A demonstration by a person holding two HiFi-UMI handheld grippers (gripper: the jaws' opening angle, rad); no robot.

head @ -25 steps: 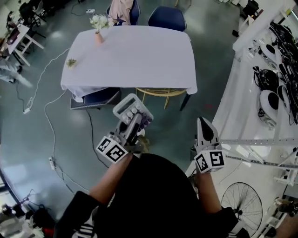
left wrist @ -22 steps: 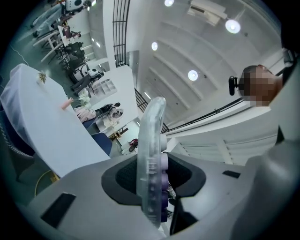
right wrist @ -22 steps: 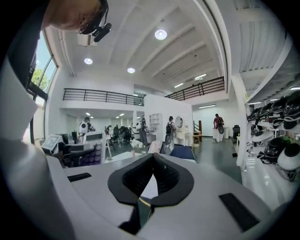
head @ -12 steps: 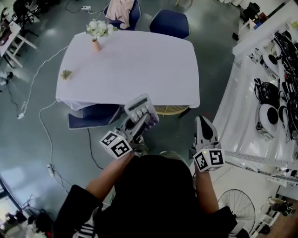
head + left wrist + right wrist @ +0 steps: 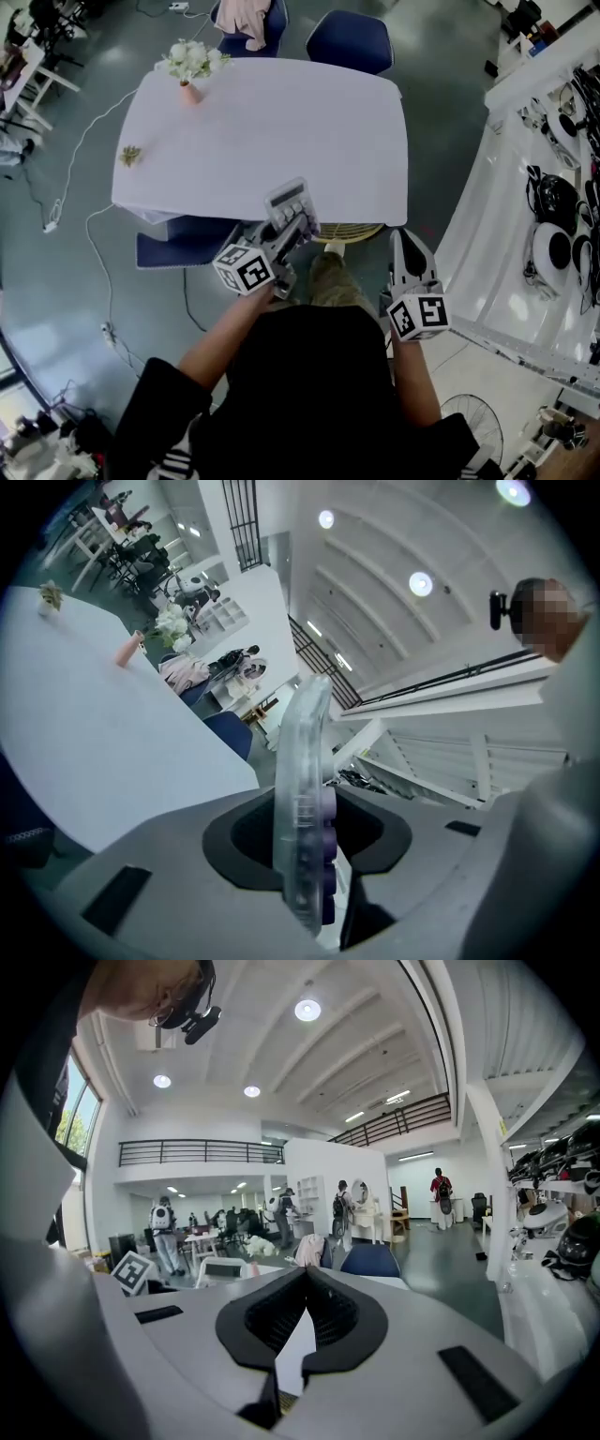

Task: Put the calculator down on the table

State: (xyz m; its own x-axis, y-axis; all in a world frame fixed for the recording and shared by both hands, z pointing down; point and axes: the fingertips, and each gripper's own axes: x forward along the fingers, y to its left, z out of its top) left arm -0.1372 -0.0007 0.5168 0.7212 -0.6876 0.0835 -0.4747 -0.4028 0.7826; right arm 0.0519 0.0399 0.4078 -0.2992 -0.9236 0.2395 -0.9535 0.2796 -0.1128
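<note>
Calculator (image 5: 288, 200) looking light, rigid, slick plastic; left gripper (image 5: 294, 228) clamping its 2 flat faces at near end. Right gripper (image 5: 405, 246) jaws pressing together, carrying nothing. Table (image 5: 281, 122) lying ahead.

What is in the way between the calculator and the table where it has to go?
Nothing that I can see. The left gripper holds the calculator at the near edge of the table, and its top there is bare. The vase stands in the far corner.
</note>
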